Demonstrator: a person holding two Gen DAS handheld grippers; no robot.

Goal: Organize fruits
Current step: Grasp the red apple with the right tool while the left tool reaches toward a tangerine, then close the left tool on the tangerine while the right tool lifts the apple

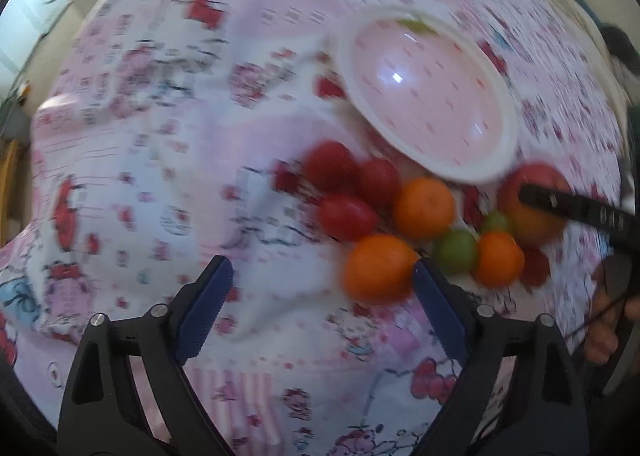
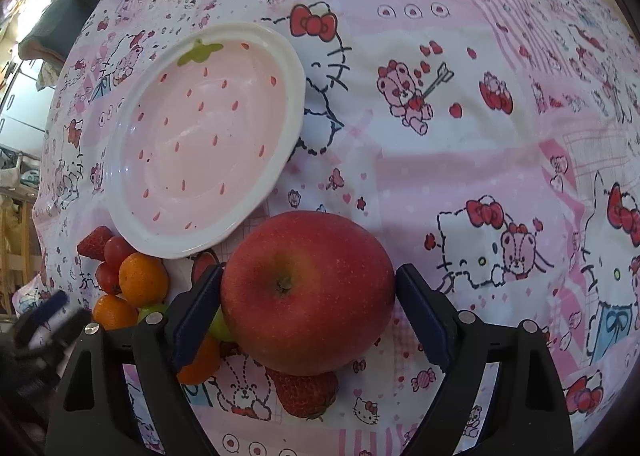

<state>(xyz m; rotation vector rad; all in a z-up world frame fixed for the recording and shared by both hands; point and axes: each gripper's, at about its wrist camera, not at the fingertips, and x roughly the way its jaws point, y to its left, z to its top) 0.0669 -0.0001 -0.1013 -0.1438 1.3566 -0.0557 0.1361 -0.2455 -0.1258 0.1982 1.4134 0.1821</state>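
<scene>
A red apple (image 2: 306,292) sits between the fingers of my right gripper (image 2: 310,316); the jaws stand around it, open, with the pads close to its sides. The pink strawberry-pattern bowl (image 2: 200,135) with a white rim lies empty just beyond. Left of the apple lie oranges (image 2: 143,278), cherry tomatoes (image 2: 116,250), green fruits and strawberries (image 2: 304,392). In the blurred left wrist view my left gripper (image 1: 324,284) is open and empty above the cloth, with an orange (image 1: 378,268) near its right finger, beside tomatoes (image 1: 346,215), green fruits (image 1: 456,252), the apple (image 1: 536,207) and the bowl (image 1: 428,95).
A pink and white cartoon-print cloth (image 2: 480,135) covers the whole surface. The right gripper's finger (image 1: 580,209) reaches in over the apple in the left wrist view. Furniture and clutter show at the far left edge (image 2: 24,55).
</scene>
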